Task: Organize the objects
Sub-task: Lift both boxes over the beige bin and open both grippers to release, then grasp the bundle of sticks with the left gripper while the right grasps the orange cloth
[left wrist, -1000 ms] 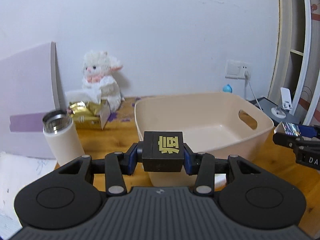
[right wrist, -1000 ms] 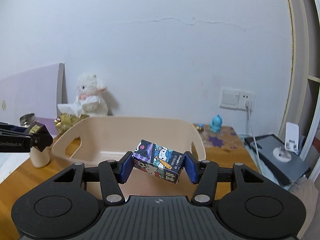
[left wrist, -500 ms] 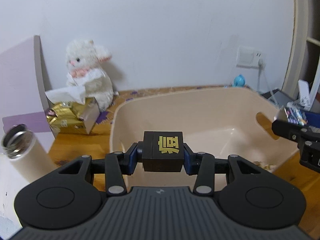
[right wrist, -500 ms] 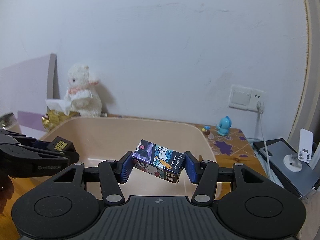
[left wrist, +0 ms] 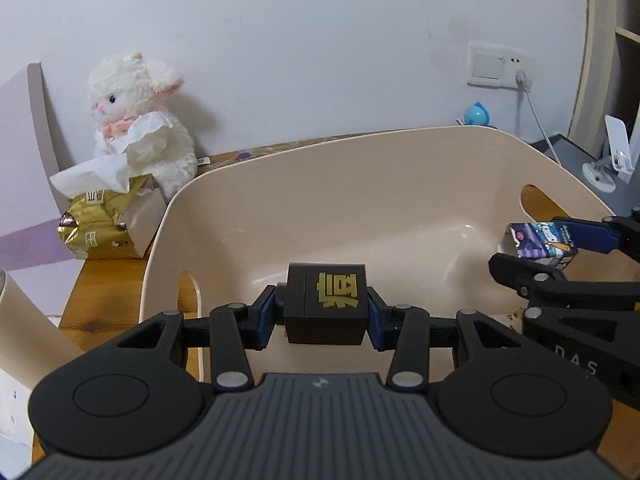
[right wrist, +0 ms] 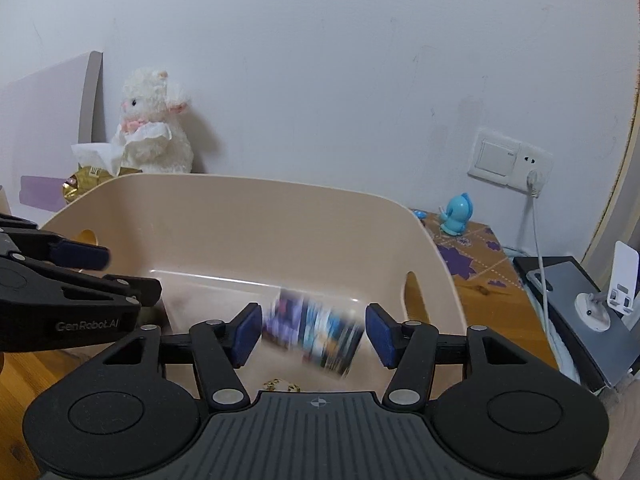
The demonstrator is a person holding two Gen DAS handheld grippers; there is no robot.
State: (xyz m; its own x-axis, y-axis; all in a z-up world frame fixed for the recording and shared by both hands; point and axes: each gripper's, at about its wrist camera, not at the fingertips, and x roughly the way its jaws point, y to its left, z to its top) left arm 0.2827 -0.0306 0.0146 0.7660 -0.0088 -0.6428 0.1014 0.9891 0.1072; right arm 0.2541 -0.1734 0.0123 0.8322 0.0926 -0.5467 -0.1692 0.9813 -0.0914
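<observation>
My left gripper is shut on a black cube with a gold character and holds it over the near rim of the beige basket. My right gripper is open over the same basket. The cartoon-printed carton is blurred between its parted pads and is dropping free. In the left wrist view the carton shows at the right gripper's fingers, over the basket's right side.
A white plush lamb and a gold tissue pack stand at the back left of the wooden desk. A white flask is at the left. A blue figurine, wall socket with cable and a tablet are at the right.
Both grippers moved forward over the basket. The right gripper opened and let go of the carton, which now falls blurred. The left gripper still holds the black cube.
</observation>
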